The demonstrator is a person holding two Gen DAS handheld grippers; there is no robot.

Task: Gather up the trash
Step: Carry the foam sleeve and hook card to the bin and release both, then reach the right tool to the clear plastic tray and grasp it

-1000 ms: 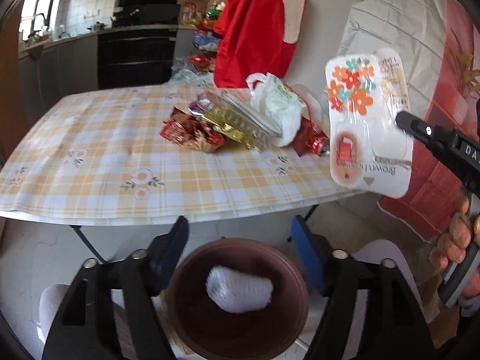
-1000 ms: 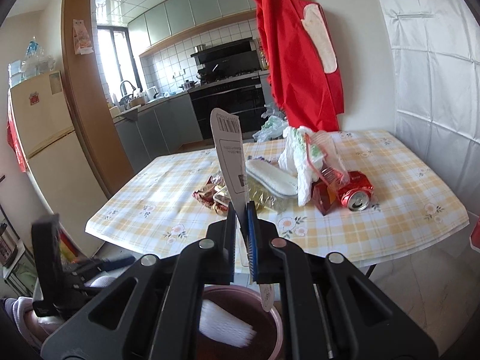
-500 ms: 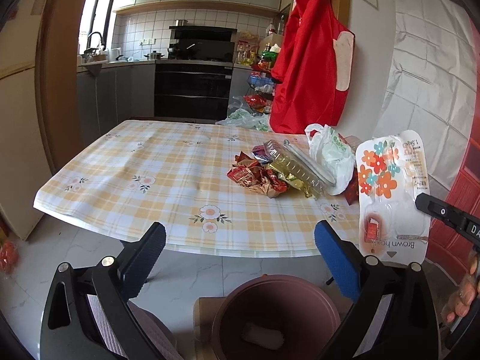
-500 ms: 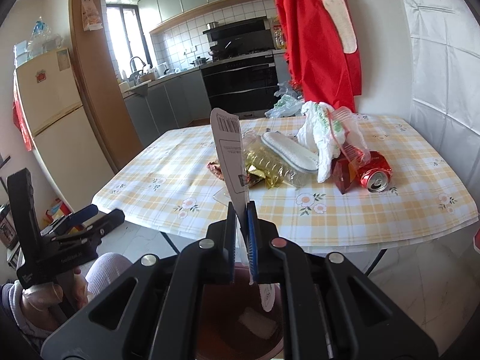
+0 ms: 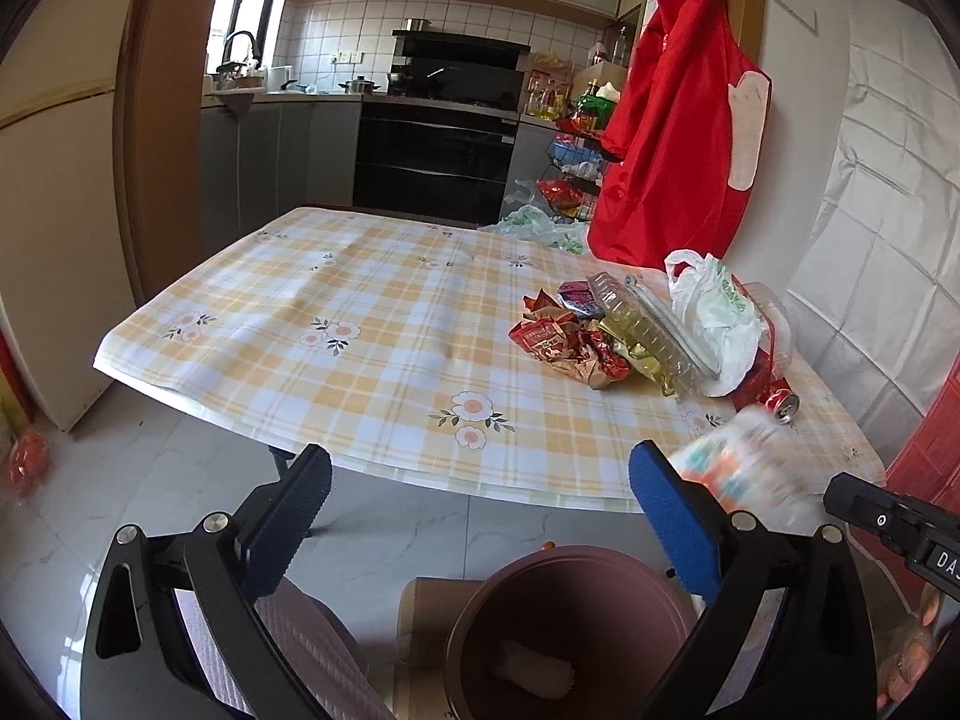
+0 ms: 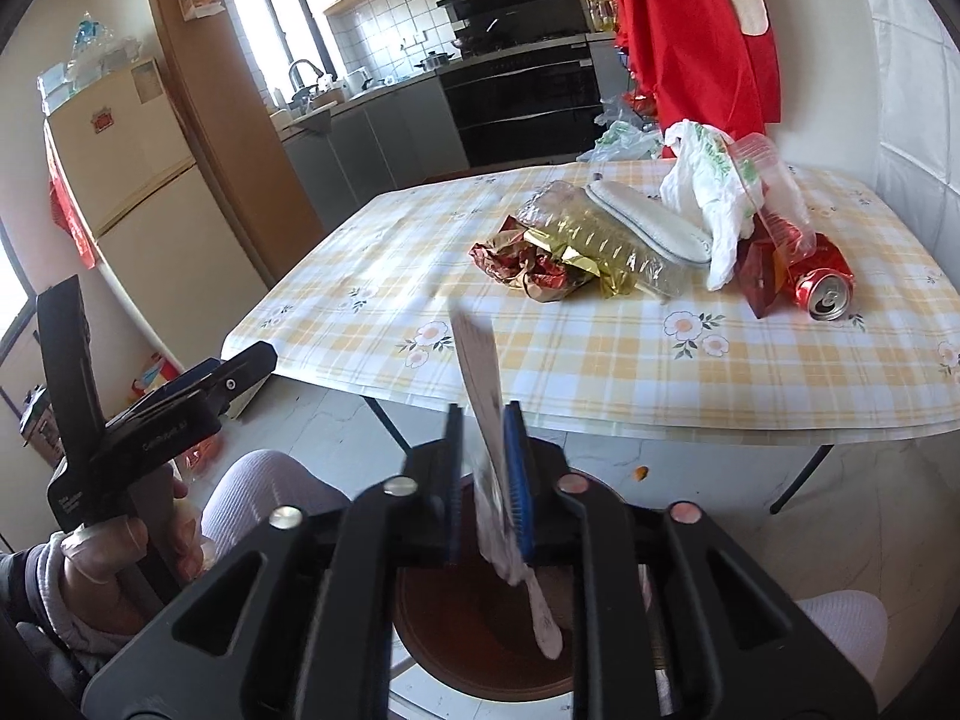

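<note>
White letters "DA" are showing on a label on the black body of the right gripper (image 5: 852, 501), just right of the left tongs. Pale lettering is running along the left gripper (image 6: 255, 367), left of the right tongs, too small to read. The packet (image 6: 480, 372) between the right tongs is blurring, its print unreadable.

Trash heap (image 5: 654, 336) on the table's (image 5: 372, 354) right part; bin (image 5: 570, 630) on the floor before it.
</note>
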